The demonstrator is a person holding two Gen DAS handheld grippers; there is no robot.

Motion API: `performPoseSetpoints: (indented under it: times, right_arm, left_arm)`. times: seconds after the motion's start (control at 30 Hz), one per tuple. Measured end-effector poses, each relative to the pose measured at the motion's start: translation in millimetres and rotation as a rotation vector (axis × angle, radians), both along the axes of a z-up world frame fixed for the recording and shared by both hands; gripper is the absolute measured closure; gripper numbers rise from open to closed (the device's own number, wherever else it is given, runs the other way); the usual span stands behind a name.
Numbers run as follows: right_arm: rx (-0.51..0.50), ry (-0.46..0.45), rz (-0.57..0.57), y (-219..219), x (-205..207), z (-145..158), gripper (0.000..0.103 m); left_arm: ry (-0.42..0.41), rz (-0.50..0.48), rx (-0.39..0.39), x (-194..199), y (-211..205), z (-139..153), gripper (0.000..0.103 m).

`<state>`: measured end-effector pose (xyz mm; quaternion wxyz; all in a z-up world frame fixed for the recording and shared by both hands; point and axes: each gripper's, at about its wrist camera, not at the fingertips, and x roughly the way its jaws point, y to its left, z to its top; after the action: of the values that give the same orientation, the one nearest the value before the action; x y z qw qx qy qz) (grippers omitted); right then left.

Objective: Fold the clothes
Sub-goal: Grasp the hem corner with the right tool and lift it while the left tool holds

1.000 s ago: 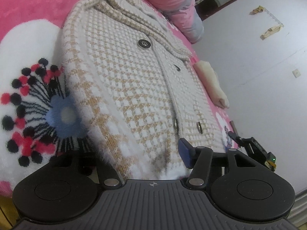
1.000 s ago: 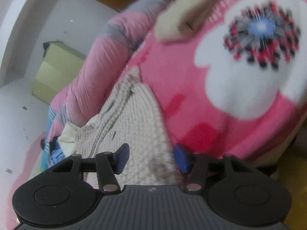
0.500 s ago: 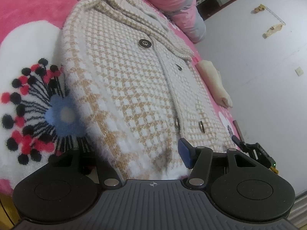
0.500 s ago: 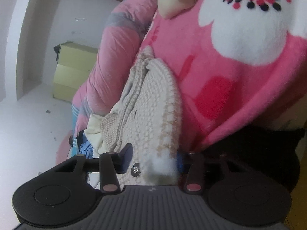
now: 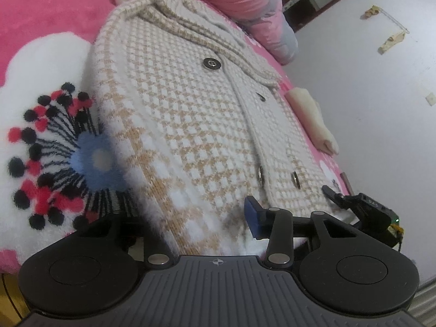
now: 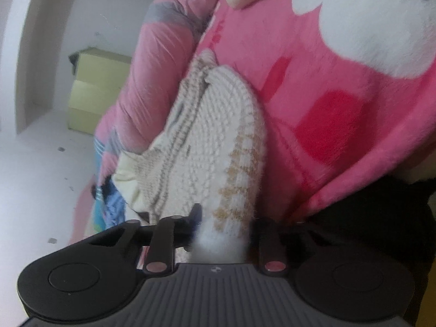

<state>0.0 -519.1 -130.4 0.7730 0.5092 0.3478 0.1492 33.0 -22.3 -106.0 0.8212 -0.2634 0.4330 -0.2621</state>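
white wall, yellow cabinet, pink bedspread

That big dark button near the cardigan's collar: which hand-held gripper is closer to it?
Left. The left hand-held gripper sits at the cardigan's hem, with the button up the front panel. The right hand-held gripper pinches the far hem corner; the button isn't visible there.

A pink flowered blanket carries the knit cardigan and possibly a quilt.
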Motion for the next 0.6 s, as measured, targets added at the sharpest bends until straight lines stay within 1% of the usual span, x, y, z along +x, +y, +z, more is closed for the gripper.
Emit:
performPoseSetpoints:
  times: [0.03,0.07,0.1,0.13,0.23,0.33,0.4,0.43,0.6]
  right_arm:
    - [-0.012,0.002,0.003,3.9,1.4,1.1,0.087]
    - [-0.023,-0.011,-0.002,6.2,0.9,4.9,0.091]
    - [-0.032,-0.03,-0.01,7.7,-0.4,9.6,0.093]
    - [-0.042,-0.049,-0.017,9.3,-1.6,14.4,0.094]
    - [-0.076,-0.11,-0.042,14.1,-6.3,30.2,0.095]
    - [-0.106,-0.161,-0.078,17.7,-14.0,47.2,0.095]
    - [-0.105,-0.188,-0.086,17.4,-16.9,56.0,0.096]
    - [-0.108,-0.202,-0.089,17.1,-19.5,60.1,0.096]
    - [-0.135,-0.254,-0.101,14.9,-33.4,77.1,0.096]
  left_arm:
    - [-0.007,0.005,0.01,-0.8,-1.3,1.7,0.07]
    - [-0.02,0.014,0.014,-2.1,-1.0,4.2,0.085]
    - [-0.033,0.023,0.018,-3.3,-0.7,6.7,0.09]
    - [-0.045,0.031,0.02,-4.2,0.0,9.2,0.098]
    - [-0.072,0.054,-0.003,-7.1,3.7,16.5,0.1]
    - [-0.142,0.038,-0.011,-15.0,2.4,28.7,0.101]
    - [-0.185,0.029,-0.052,-20.1,3.0,35.7,0.101]
    - [-0.196,0.029,-0.067,-21.2,3.4,38.2,0.101]
    - [-0.244,-0.004,-0.082,-27.1,-0.9,47.9,0.101]
